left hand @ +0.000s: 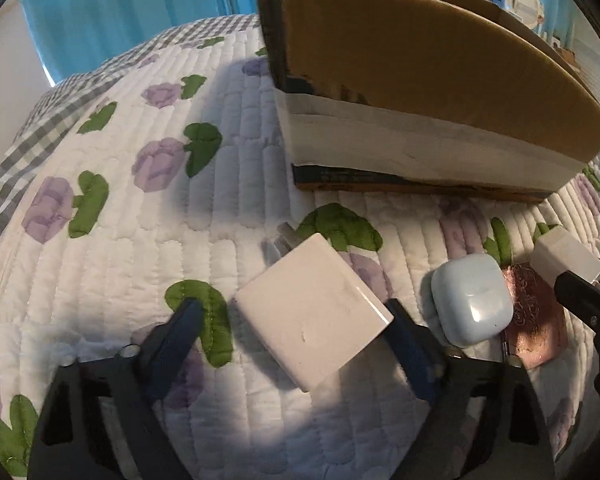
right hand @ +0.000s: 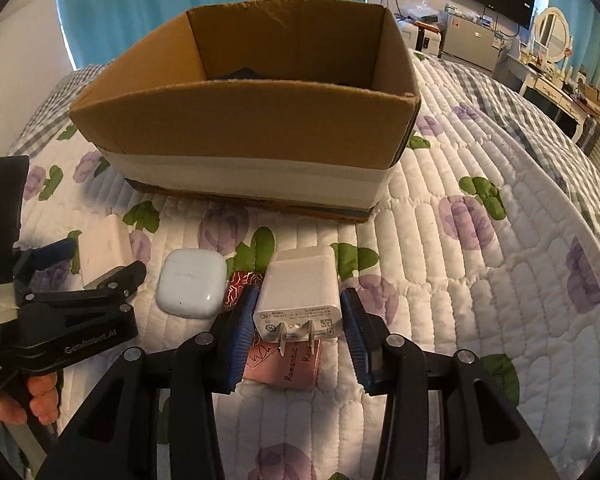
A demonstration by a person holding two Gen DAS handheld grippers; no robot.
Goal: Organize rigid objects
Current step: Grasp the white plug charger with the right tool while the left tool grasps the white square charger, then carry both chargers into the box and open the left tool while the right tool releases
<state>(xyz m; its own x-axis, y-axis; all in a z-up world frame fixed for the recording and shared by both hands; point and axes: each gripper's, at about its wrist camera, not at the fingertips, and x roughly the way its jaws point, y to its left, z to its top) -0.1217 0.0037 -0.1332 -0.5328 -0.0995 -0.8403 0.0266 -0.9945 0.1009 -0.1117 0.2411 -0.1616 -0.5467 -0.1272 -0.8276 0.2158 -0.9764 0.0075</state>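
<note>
my left gripper [left hand: 292, 320] has its jaws apart around the large white charger [left hand: 314, 314], which lies flat on the quilted bed [left hand: 120, 264]; the right finger looks to be touching its edge, the left one is clear of it. my right gripper [right hand: 296, 320] has its jaws apart on either side of the small white plug adapter [right hand: 300, 296], prongs pointing back at me; i can't tell whether either pad touches it. the adapter rests partly on a pink card [right hand: 288, 368]. the pale blue earbud case [right hand: 191, 284] sits between the two chargers, near the card. the open cardboard box [right hand: 252, 120] stands on the bed just beyond them all.
</note>
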